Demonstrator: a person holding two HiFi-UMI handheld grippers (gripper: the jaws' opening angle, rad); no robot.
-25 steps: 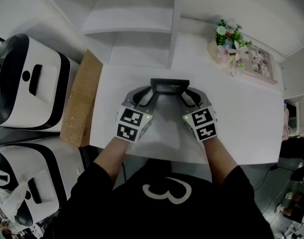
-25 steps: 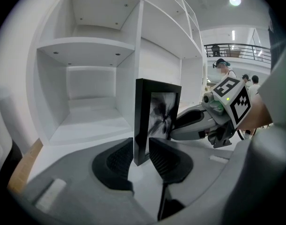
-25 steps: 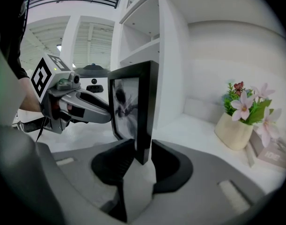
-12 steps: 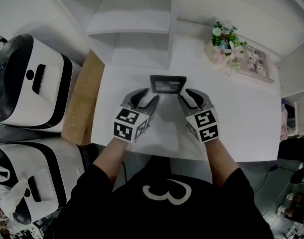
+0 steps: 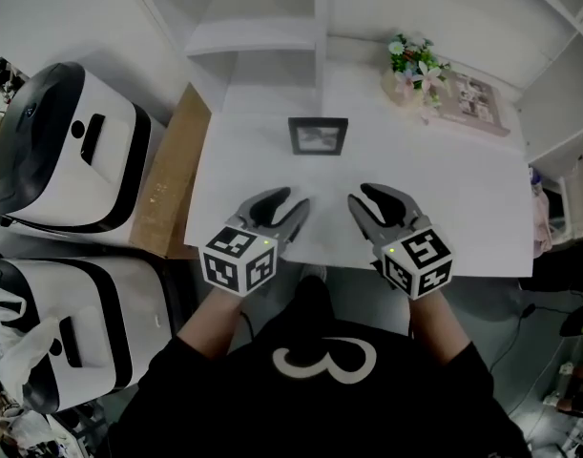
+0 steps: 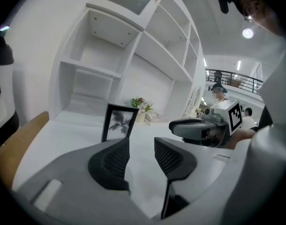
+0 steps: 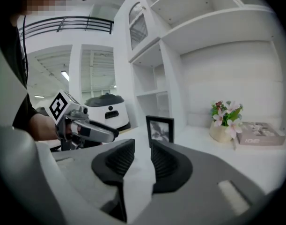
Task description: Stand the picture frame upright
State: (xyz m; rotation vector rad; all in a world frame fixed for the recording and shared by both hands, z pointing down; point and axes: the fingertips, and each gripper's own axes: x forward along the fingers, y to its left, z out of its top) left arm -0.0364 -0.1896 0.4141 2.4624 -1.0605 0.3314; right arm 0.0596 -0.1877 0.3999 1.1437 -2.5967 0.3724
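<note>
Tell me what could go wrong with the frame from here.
The frame stands free on the table with nothing steadying it. Its back support is not in view, so it may be poorly braced and tip over. A knock to the table could also topple it.

The person wears a black top [image 5: 224, 394] bearing a white looping mark [image 5: 324, 365]. The left gripper [image 5: 298, 198] and right gripper [image 5: 358, 196] have grey shells, black ribbed pads [image 6: 115, 161] and black-and-white marker cubes [image 5: 236, 260].
</note>
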